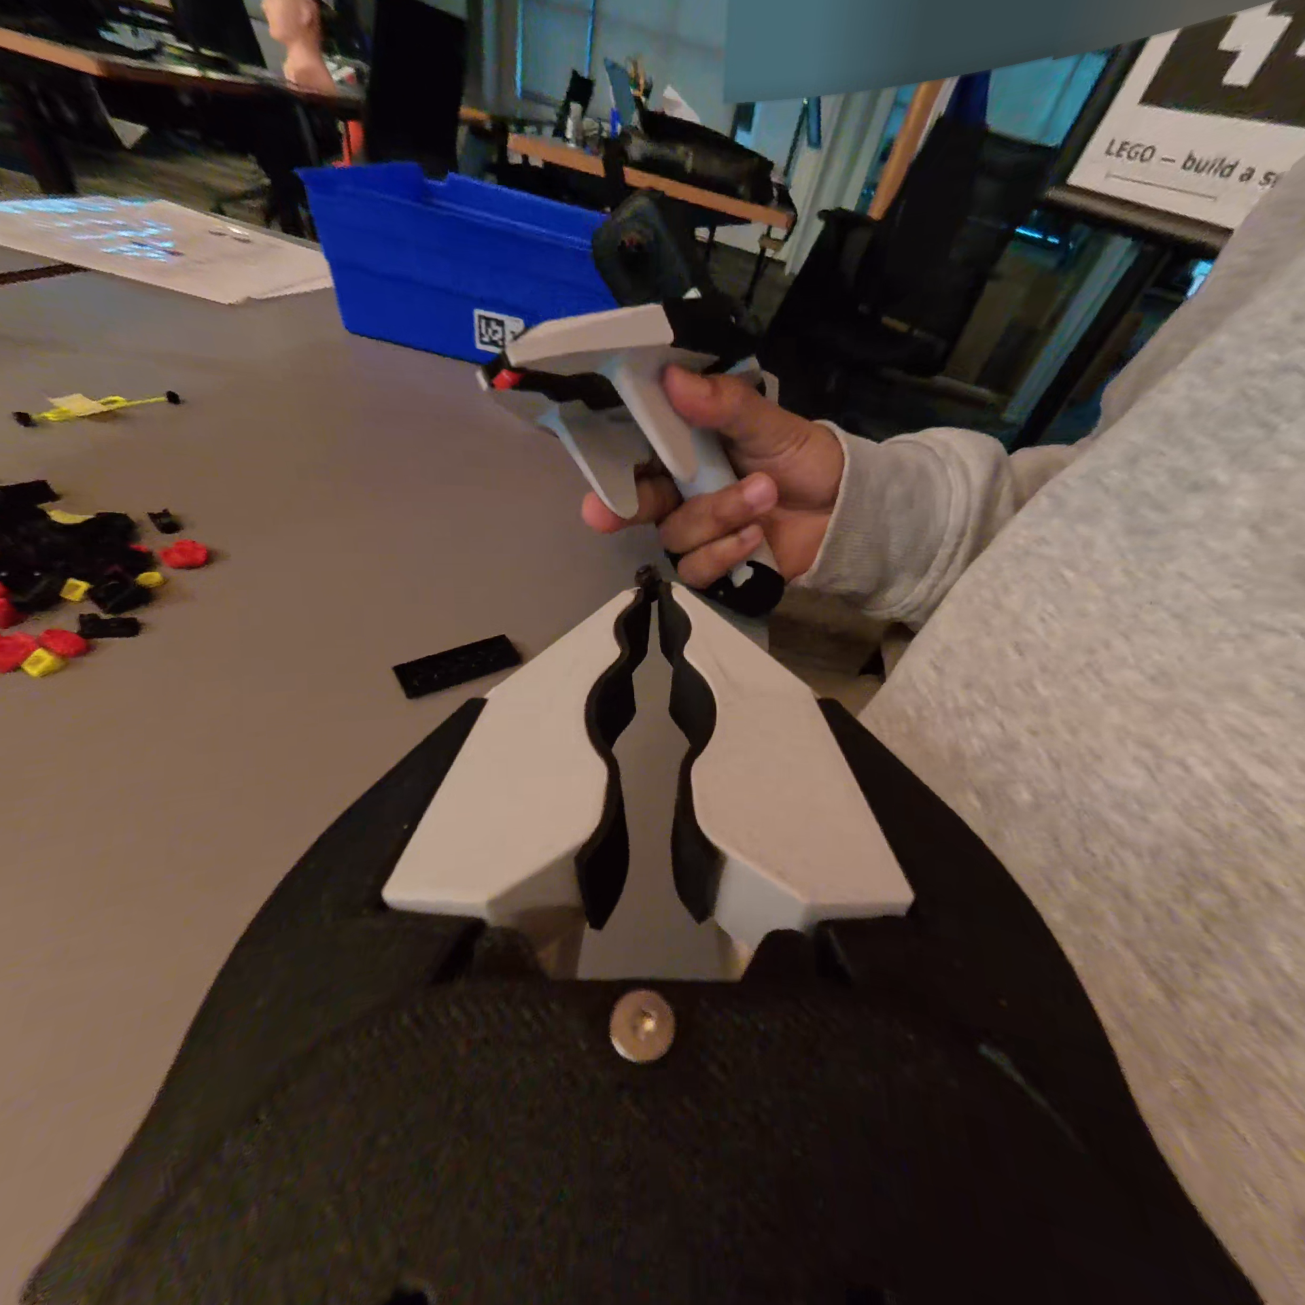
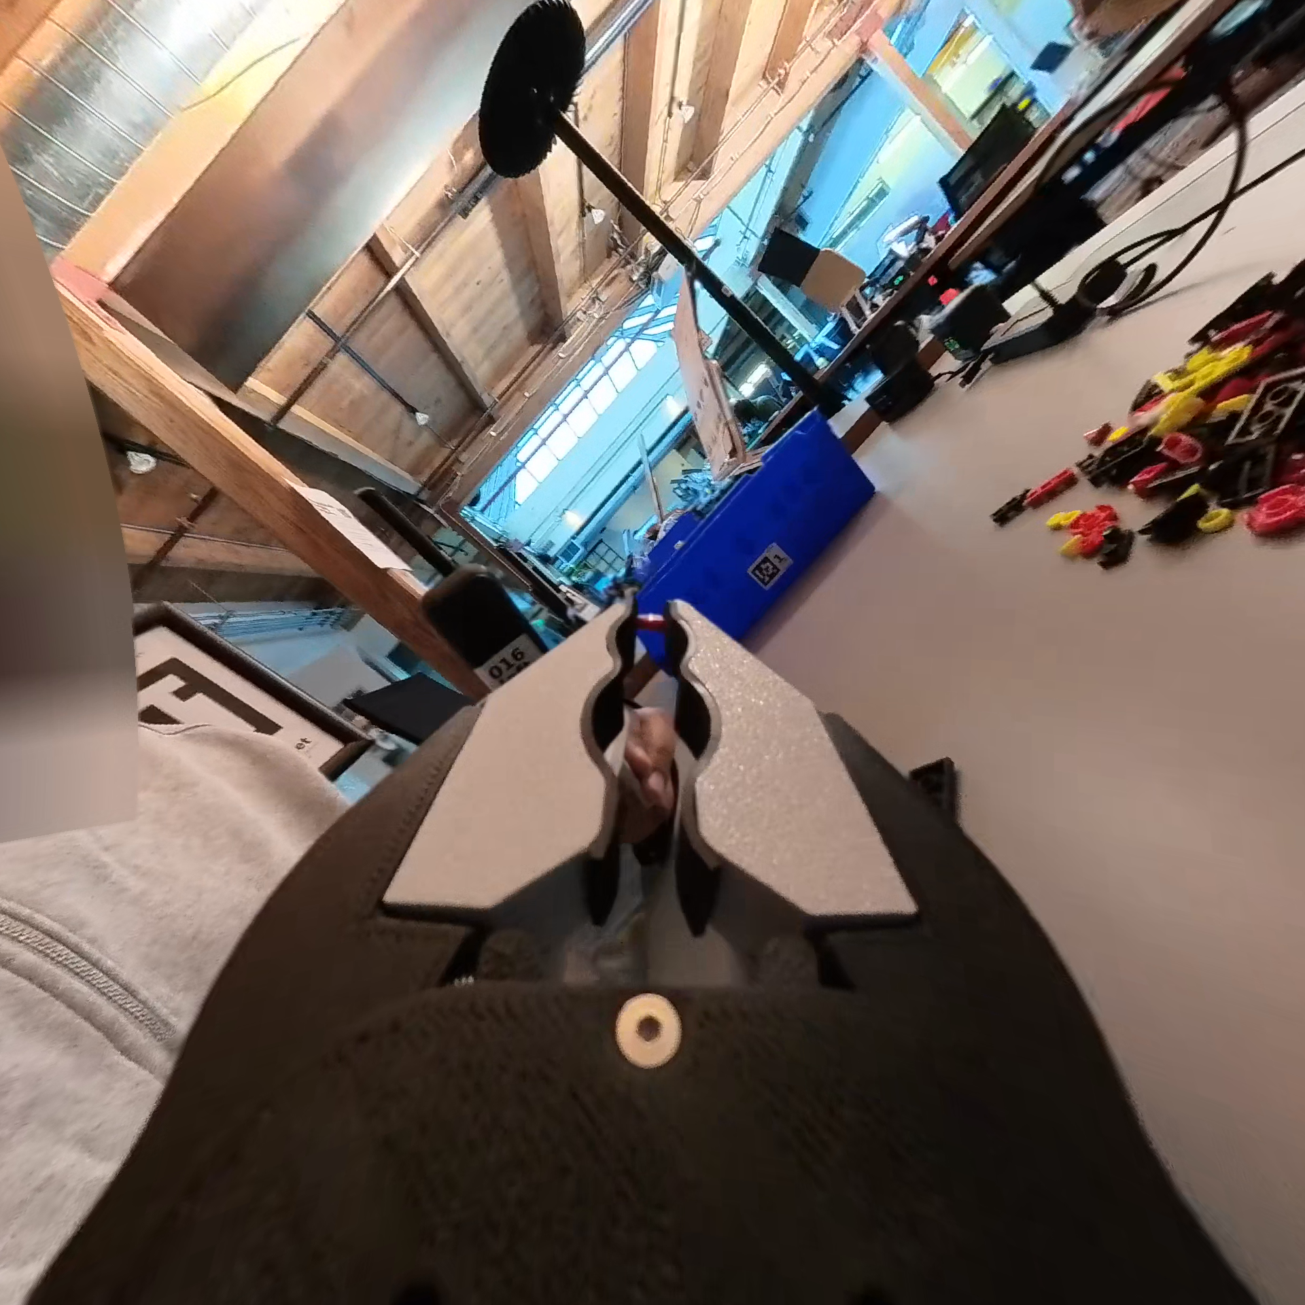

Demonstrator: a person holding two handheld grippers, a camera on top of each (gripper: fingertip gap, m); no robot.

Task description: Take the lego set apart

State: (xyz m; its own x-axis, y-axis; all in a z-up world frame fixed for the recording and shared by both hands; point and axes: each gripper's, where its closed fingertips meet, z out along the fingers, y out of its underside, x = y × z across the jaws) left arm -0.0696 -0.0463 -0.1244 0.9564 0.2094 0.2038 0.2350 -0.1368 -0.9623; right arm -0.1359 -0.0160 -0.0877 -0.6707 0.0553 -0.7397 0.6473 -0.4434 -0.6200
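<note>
In the left wrist view, my left gripper (image 1: 648,586) is shut on a tiny black lego piece (image 1: 645,573) at its tips, held above the grey table (image 1: 318,741). A hand holds my right gripper (image 1: 498,378) farther off, above the table, shut on a small red lego piece (image 1: 505,379). In the right wrist view, the right gripper (image 2: 651,616) pinches that red piece (image 2: 651,621) at its tips. Loose black, red and yellow lego pieces (image 1: 70,572) lie in a pile at the left, and the pile also shows in the right wrist view (image 2: 1200,459).
A black lego plate (image 1: 455,664) lies alone near my left gripper. A yellow piece with black ends (image 1: 99,406) lies farther back. A blue bin (image 1: 452,261) (image 2: 755,551) stands at the table's far side, with paper sheets (image 1: 162,243) beside it. A grey sleeve (image 1: 1059,706) fills the right. Left tips to right tips: about 8 cm.
</note>
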